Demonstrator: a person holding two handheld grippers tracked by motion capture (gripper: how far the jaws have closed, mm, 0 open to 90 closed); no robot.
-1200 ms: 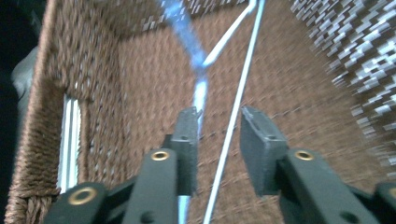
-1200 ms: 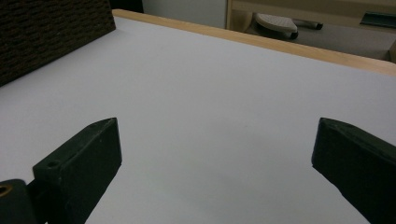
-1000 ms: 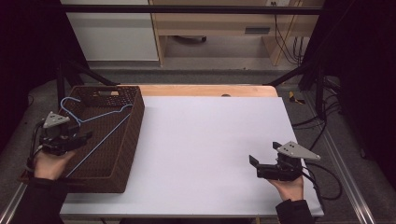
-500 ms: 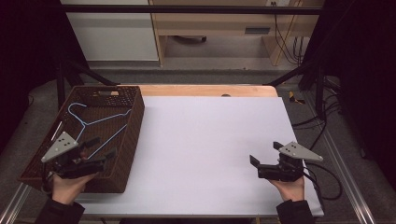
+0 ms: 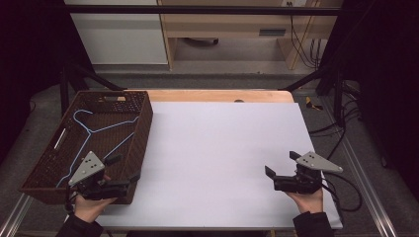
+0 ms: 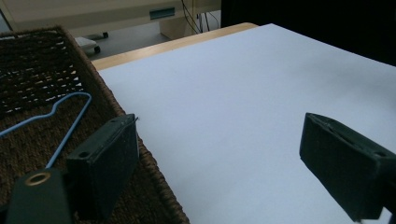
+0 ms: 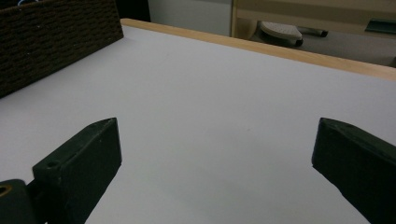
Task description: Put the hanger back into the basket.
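Observation:
A blue wire hanger (image 5: 91, 129) lies flat inside the dark wicker basket (image 5: 141, 133) at the table's left. My left gripper (image 5: 124, 169) hovers at the basket's near right corner. Its jaws have just been opening and stand wide with nothing between them. In the left gripper view, one jaw of the left gripper (image 6: 233, 158) is over the basket wall (image 6: 100, 91) and the other over the white tabletop (image 6: 243, 84); the hanger (image 6: 70, 126) lies apart from it. My right gripper (image 5: 281, 164) rests open at the front right, and the right gripper (image 7: 219, 158) holds nothing.
The white tabletop (image 5: 222, 143) stretches between the two hands, with a wooden strip (image 5: 222, 95) along its far edge. The basket's side (image 7: 56, 37) stands far left in the right gripper view. Cables (image 5: 341, 192) trail off the table's right side.
The left gripper has let go of the hanger and drawn back toward the person to the basket's near right corner, its jaws opening. The hanger now lies in the basket. The right gripper is still.

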